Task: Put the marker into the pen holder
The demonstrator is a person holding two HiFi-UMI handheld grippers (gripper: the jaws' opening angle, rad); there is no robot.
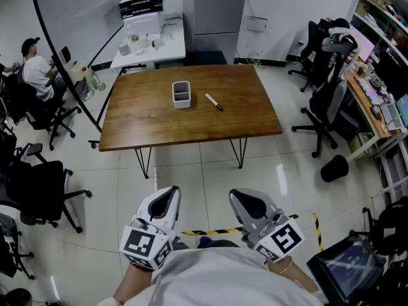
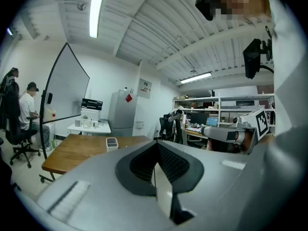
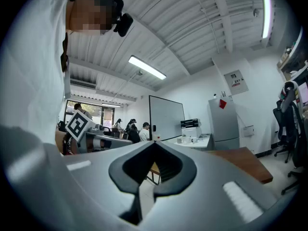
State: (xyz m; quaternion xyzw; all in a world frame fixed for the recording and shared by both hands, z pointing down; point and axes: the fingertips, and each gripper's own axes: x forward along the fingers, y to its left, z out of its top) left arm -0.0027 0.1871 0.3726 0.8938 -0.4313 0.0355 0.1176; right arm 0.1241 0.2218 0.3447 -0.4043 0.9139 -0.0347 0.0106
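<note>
The white pen holder (image 1: 182, 94) stands upright near the middle of the brown wooden table (image 1: 140, 123). A marker (image 1: 213, 101) with a white body and dark tip lies flat just to its right. Both grippers are held close to my body, well short of the table's near edge. My left gripper (image 1: 171, 192) is shut with nothing in it, and so is my right gripper (image 1: 239, 196). In the left gripper view the pen holder (image 2: 111, 142) shows small on the table beyond the closed jaws. The marker is too small to make out there.
Black office chairs stand at the left (image 1: 38, 183) and right (image 1: 325, 107) of the table. A black bin (image 1: 335, 167) sits on the tiled floor at the right. A white side table (image 1: 150, 43) and a seated person (image 1: 35, 69) are behind. Yellow-black tape (image 1: 217, 231) marks the floor near my feet.
</note>
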